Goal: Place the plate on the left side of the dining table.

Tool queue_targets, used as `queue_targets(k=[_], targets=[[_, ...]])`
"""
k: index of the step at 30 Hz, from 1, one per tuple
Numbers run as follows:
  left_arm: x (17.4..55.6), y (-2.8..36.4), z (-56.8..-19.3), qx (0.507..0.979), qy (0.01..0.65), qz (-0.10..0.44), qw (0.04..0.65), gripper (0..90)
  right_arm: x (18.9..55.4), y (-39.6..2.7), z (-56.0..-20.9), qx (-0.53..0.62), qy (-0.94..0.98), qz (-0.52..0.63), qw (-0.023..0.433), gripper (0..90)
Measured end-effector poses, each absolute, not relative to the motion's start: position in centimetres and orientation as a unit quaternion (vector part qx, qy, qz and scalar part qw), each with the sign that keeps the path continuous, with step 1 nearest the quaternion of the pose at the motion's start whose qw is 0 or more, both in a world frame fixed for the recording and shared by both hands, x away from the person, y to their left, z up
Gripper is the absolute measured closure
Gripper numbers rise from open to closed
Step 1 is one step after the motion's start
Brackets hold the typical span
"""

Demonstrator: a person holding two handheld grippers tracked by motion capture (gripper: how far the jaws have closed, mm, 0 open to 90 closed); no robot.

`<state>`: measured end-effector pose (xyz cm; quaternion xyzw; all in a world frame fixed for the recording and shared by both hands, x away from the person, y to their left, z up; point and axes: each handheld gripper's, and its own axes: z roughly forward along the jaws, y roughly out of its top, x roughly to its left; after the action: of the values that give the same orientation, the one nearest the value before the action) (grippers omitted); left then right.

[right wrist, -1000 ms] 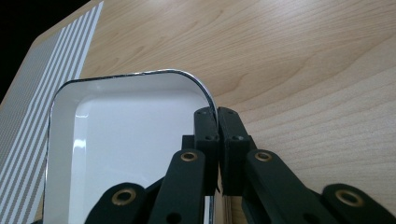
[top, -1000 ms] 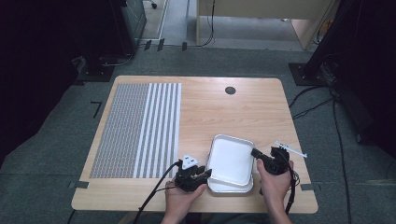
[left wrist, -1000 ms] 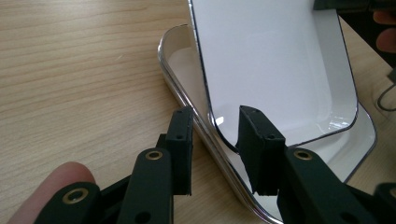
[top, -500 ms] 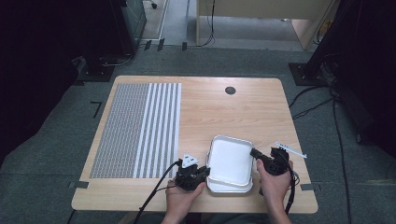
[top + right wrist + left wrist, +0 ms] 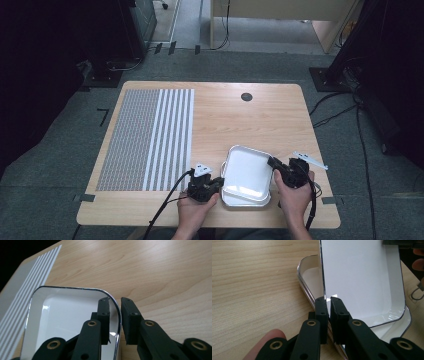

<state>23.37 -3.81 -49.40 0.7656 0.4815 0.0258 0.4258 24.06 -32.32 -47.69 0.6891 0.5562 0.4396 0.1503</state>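
Two white trays (image 5: 247, 172) lie stacked at the near edge of the wooden counter (image 5: 280, 120), beside a striped mat (image 5: 150, 137). The left gripper (image 5: 328, 305) has its fingers closed on the upper tray's rim; the right gripper (image 5: 115, 307) has its fingers clamped on the opposite rim.

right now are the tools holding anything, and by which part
Both grip the upper white tray of a stack of two: the left tool pinches its raised rim on one side, the right tool straddles the rim on the opposite side.
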Motion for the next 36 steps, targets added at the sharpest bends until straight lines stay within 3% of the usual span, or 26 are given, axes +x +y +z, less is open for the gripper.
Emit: queue_targets(k=[5, 22, 36], targets=[[23.4, -3.8, -49.4, 0.764, 0.484, 0.023, 0.426, 86.0, 23.8, -32.1, -47.7, 0.669, 0.581, 0.427, 0.182, 84.9], [23.5, -2.5, -47.6, 0.764, 0.48, 0.042, 0.429, 86.3, 24.6, -31.4, -46.0, 0.677, 0.592, 0.415, 0.139, 87.3], [24.1, 2.1, -46.1, 0.747, 0.504, 0.045, 0.431, 86.0, 27.1, -27.3, -45.0, 0.662, 0.607, 0.423, 0.12, 87.3]])
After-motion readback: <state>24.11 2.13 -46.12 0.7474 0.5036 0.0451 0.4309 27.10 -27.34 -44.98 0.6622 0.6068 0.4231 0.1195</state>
